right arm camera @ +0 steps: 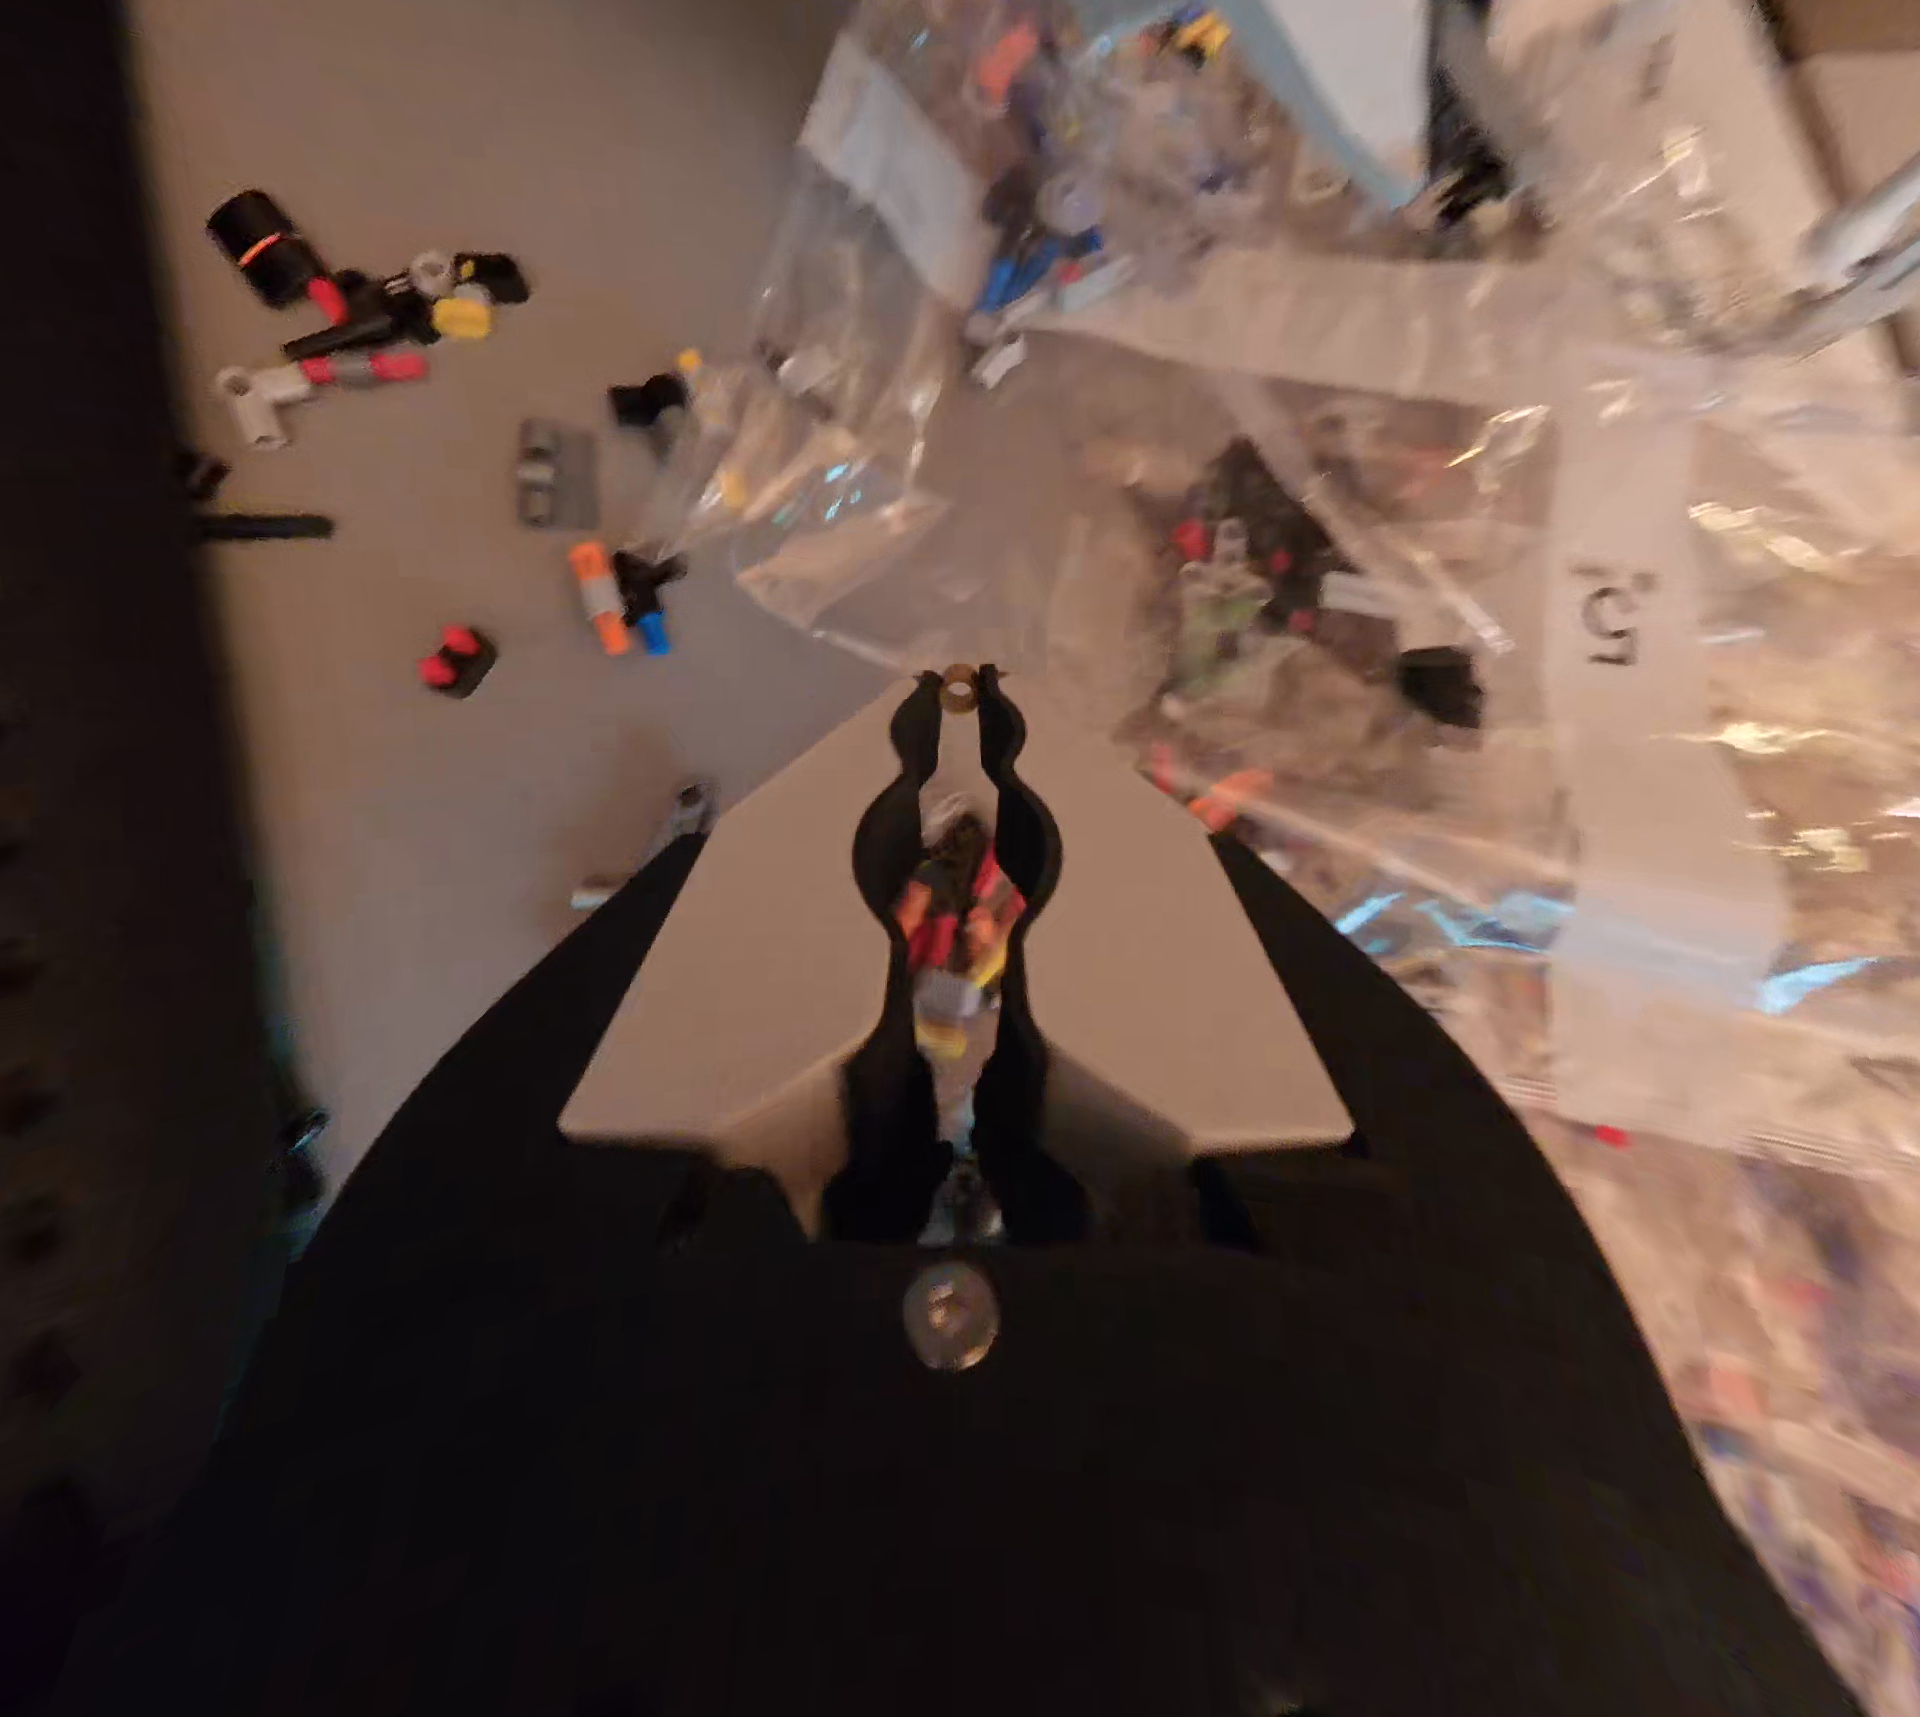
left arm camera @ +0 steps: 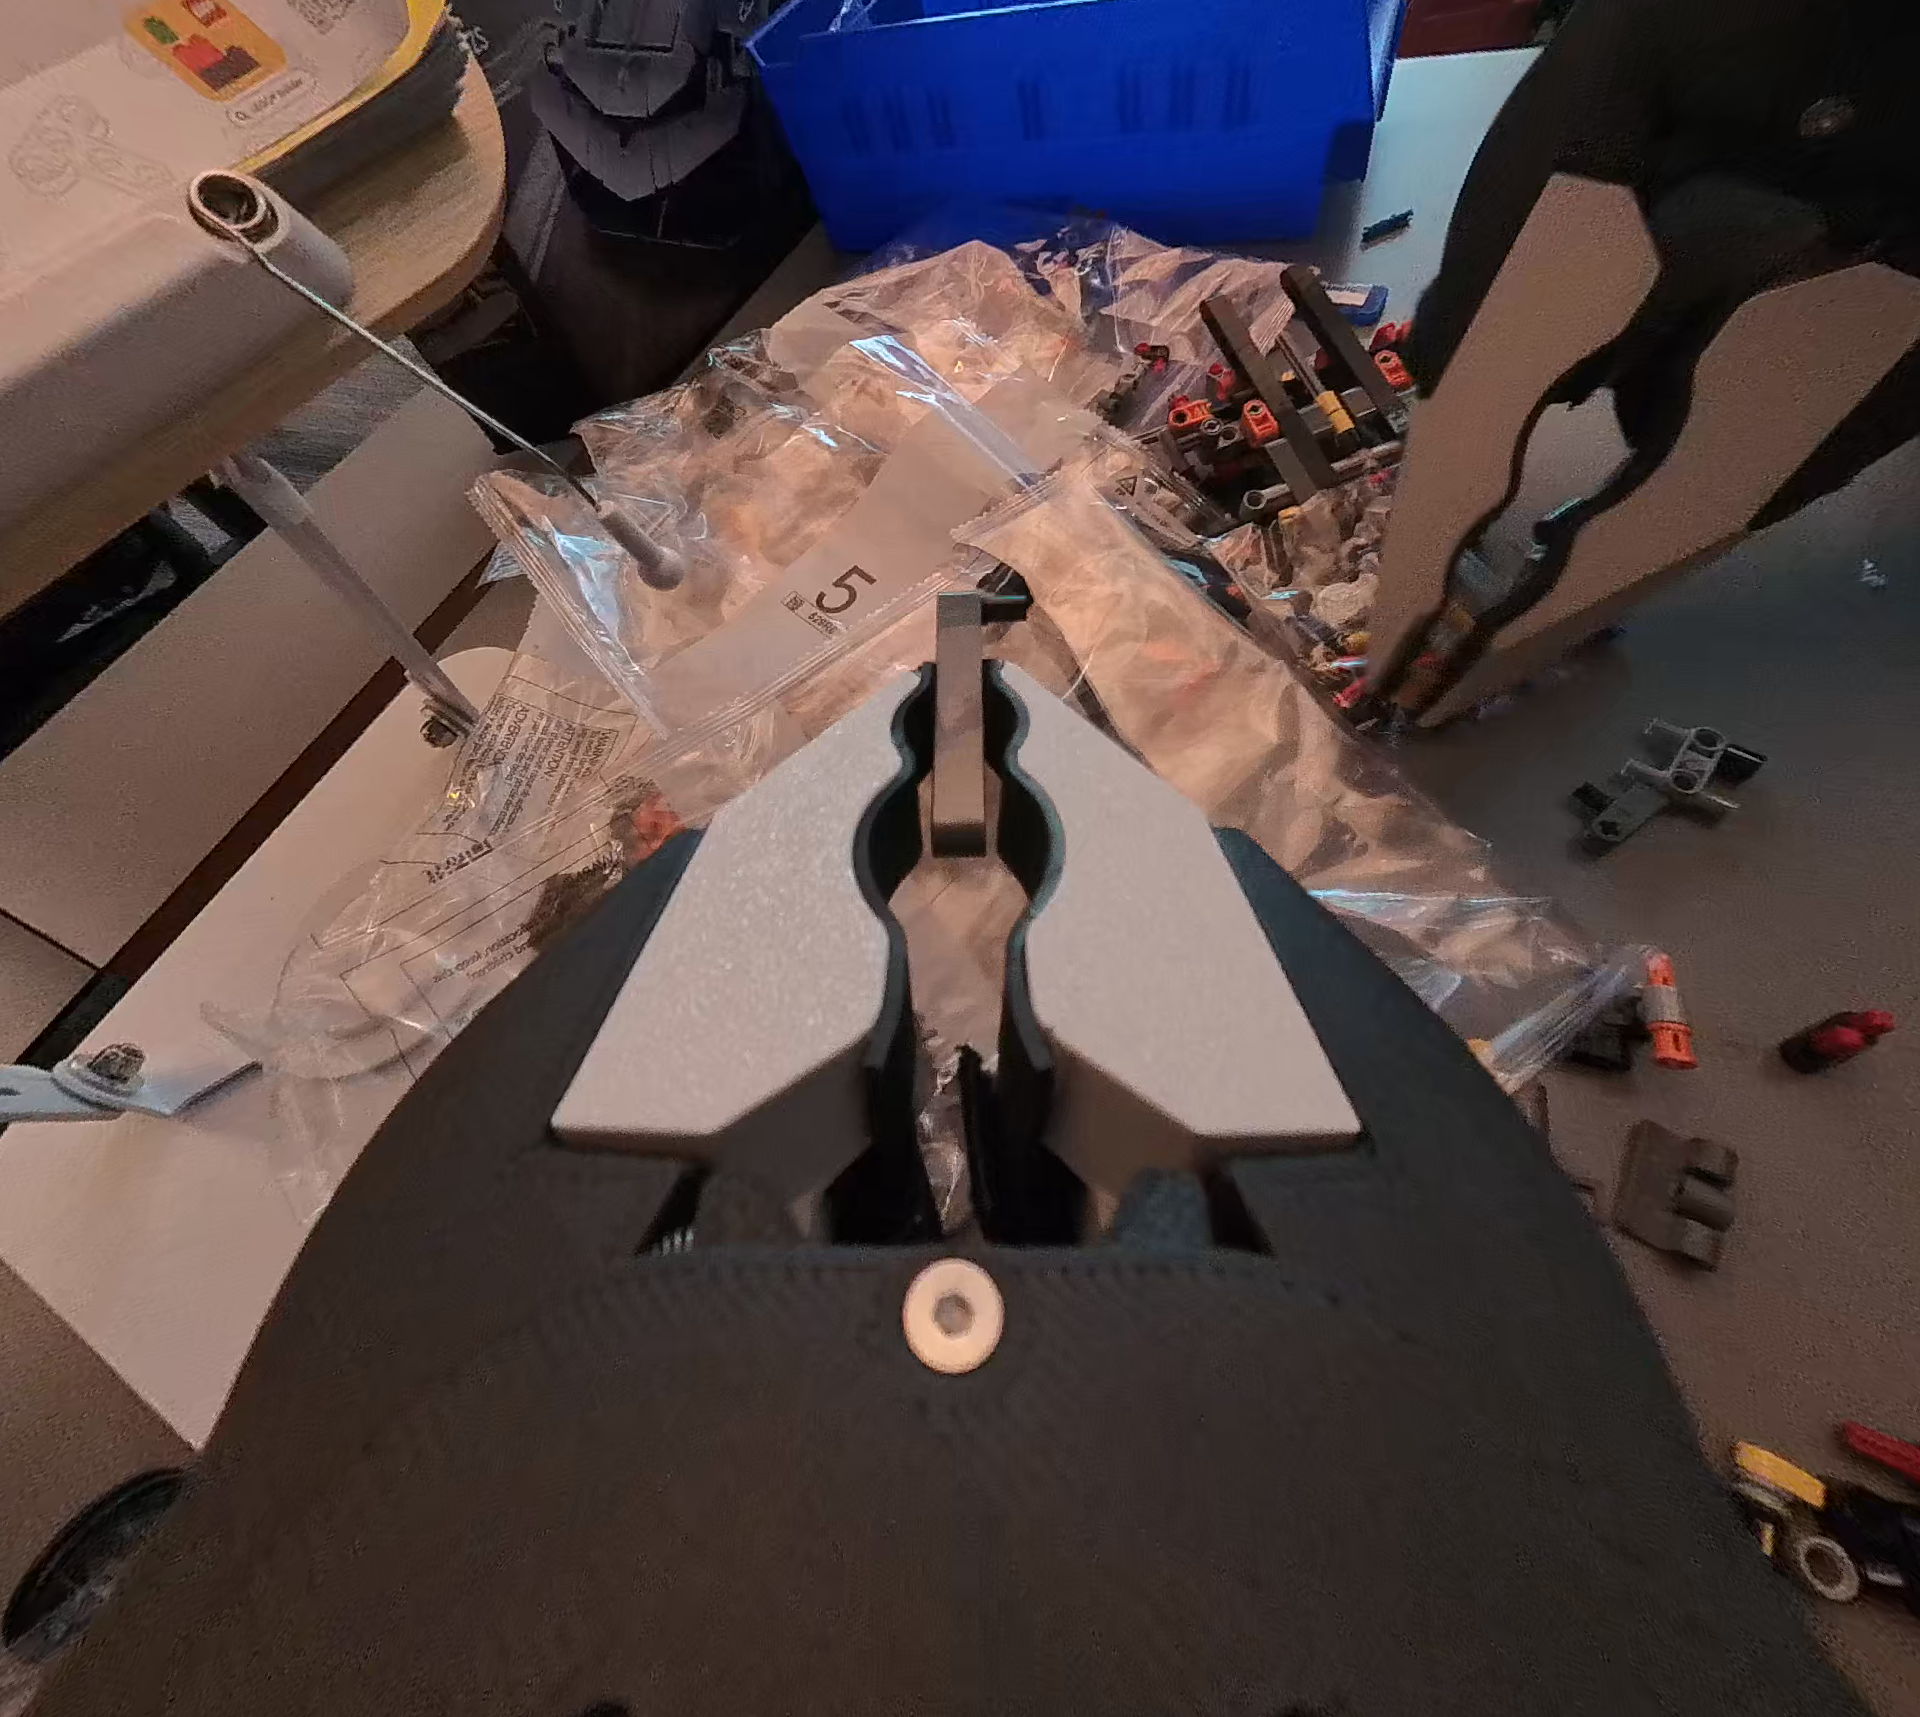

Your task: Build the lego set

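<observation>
Left wrist view: left gripper (left arm camera: 958, 680) clamps a dark grey beam (left arm camera: 956, 732) above clear bags (left arm camera: 831, 524); bare table (left arm camera: 1714, 940) at 3 o'clock. Right gripper (right arm camera: 958, 680) pinches a small tan ring (right arm camera: 958, 688); loose pieces (right arm camera: 613, 607) at 10 o'clock.
</observation>
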